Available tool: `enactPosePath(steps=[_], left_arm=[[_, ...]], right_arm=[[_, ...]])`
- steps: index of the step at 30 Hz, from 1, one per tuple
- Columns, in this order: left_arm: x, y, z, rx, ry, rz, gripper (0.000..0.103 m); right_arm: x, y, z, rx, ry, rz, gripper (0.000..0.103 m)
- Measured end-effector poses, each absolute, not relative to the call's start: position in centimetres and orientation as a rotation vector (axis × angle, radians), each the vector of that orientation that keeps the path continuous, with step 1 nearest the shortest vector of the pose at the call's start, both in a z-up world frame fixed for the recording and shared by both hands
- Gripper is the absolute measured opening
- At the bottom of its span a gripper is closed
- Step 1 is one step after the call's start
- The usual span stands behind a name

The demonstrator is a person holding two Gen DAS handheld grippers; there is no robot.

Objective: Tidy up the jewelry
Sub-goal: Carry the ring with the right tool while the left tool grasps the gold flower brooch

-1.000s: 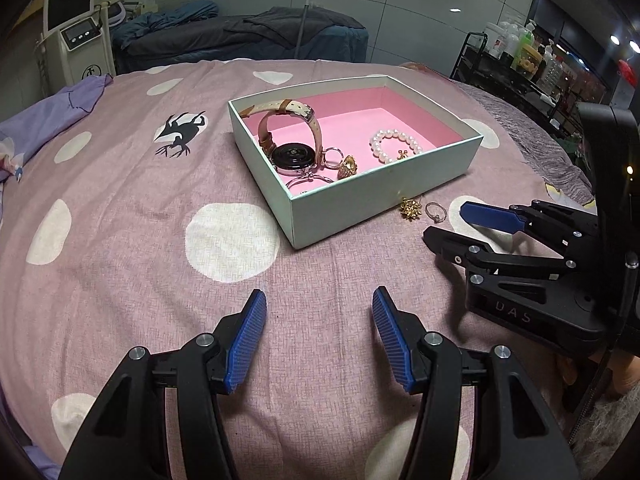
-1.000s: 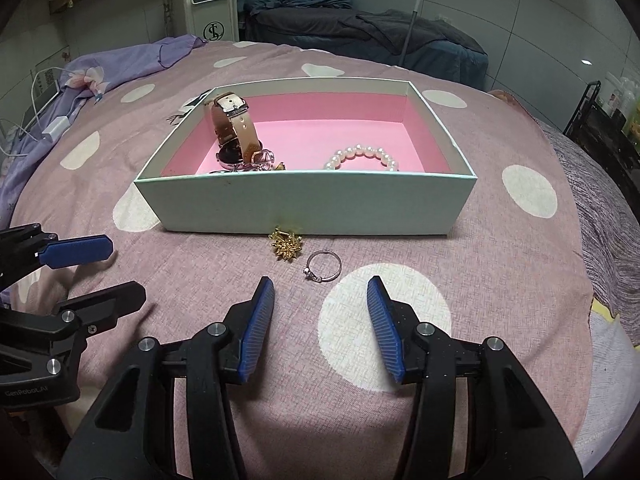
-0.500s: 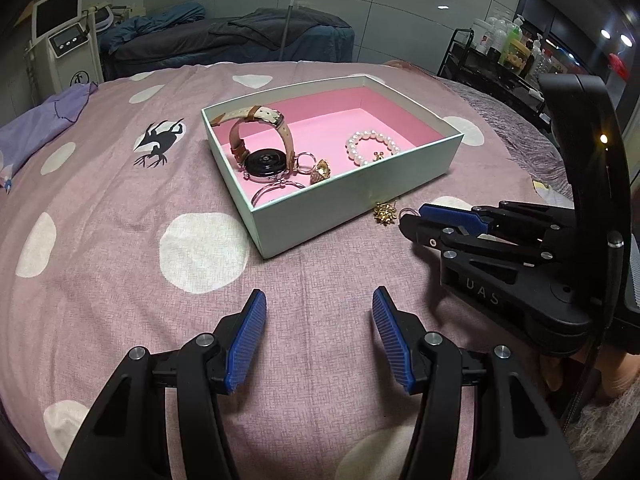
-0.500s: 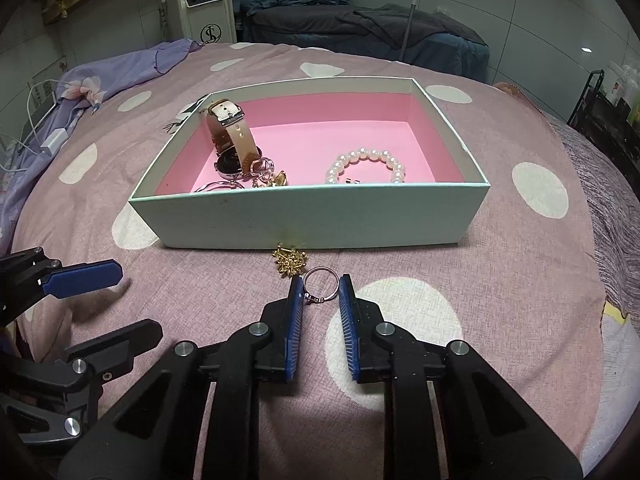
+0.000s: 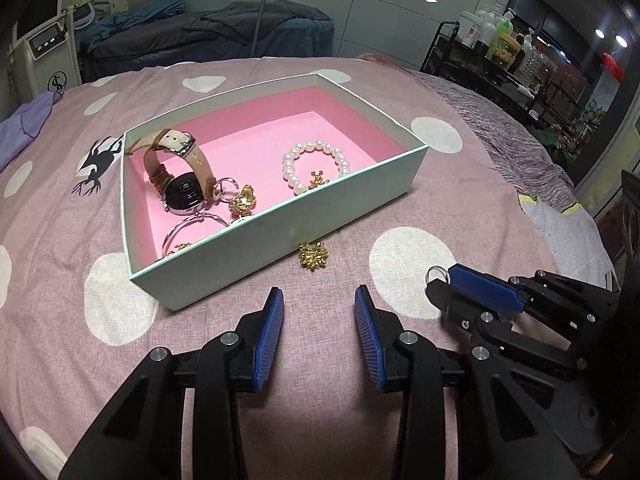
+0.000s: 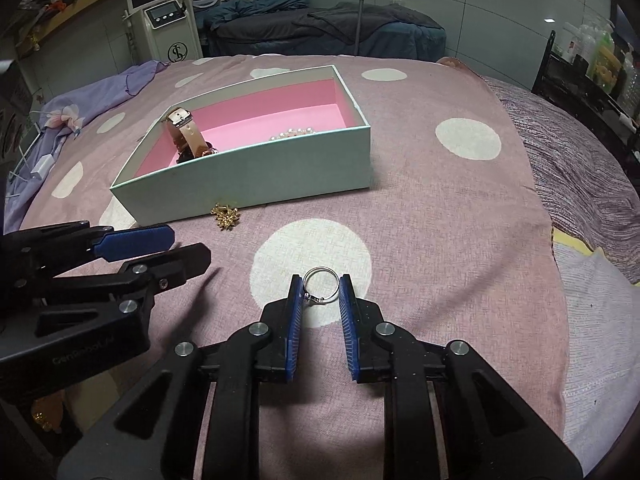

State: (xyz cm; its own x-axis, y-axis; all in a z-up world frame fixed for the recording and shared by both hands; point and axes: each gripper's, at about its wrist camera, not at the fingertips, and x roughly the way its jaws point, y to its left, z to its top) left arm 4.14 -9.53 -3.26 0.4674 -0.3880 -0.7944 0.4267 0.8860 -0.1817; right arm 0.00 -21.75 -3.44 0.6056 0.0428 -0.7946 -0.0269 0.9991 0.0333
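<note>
Ring (image 6: 320, 285): off the spotted cloth (image 6: 440, 216) since a second ago.
Right gripper (image 6: 320, 294): narrowed, clamping the ring.
Left gripper (image 5: 319, 300): just been closing, nothing between.

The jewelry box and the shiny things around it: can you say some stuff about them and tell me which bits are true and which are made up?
1. The right gripper is pinching the silver ring. True.
2. The gold flower brooch is inside the box. False: it lies on the bedspread, just outside the box's front wall.
3. The pearl bracelet lies on the pink floor of the box. True.
4. The left gripper is holding the watch. False: nothing is between its pads; the watch sits in the box.
5. The box has its lid on. False: it is open on top.
</note>
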Motion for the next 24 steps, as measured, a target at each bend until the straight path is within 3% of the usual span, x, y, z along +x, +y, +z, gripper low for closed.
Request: enactPosePath(steps=[3, 12, 24], left_arm=[[4.8, -10.7, -3.6, 0.059, 0.973, -0.469, 0.027], [6.9, -11.9, -4.2, 0.044, 0.992, -0.387, 0.018], [6.6, -10.4, -4.1, -0.016, 1.007, -0.396, 0.017]], right_arm=[[-0.4, -22.0, -3.5, 0.025, 0.915, 0.038, 0.019], [-0.7, -22.4, -3.5, 0.041, 0.909, 0.04, 0.019], [-0.6, -22.5, -3.6, 0.051, 0.911, 0.037, 0.019]])
